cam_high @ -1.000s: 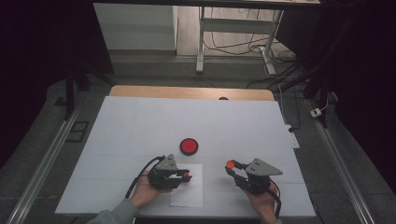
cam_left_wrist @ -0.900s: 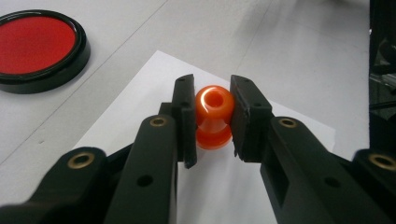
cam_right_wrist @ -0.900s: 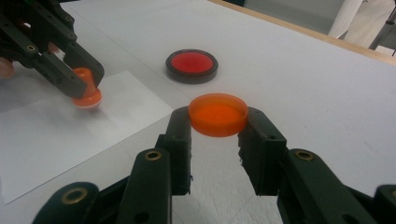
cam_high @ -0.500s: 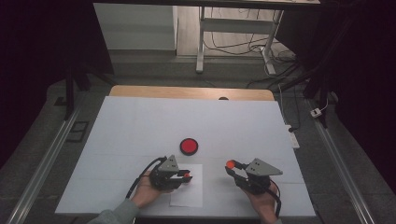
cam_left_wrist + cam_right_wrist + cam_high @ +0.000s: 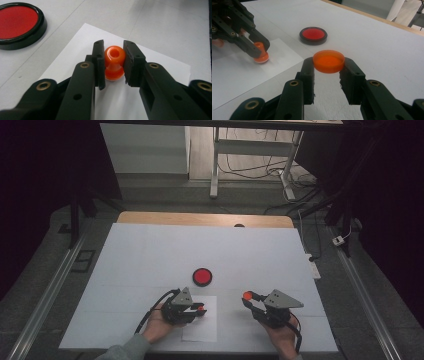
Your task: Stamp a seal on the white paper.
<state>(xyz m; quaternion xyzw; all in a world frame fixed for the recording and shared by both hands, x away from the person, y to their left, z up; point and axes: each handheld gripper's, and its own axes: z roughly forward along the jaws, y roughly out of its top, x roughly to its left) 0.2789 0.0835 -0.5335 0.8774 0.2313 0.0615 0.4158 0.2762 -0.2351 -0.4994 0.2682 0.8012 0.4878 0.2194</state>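
My left gripper is shut on an orange knob-shaped stamp and holds it upright, base down on a white paper sheet. The right gripper view shows the stamp touching the paper. My right gripper is shut on a flat round orange lid, held just above the table to the right of the paper. A round red pad in a black case lies on the table beyond both grippers, also in the left gripper view.
The table carries a white cover, with a wooden strip along its far edge and a small dark object on it. A white power strip lies off the table's right side. Metal rails run along both sides.
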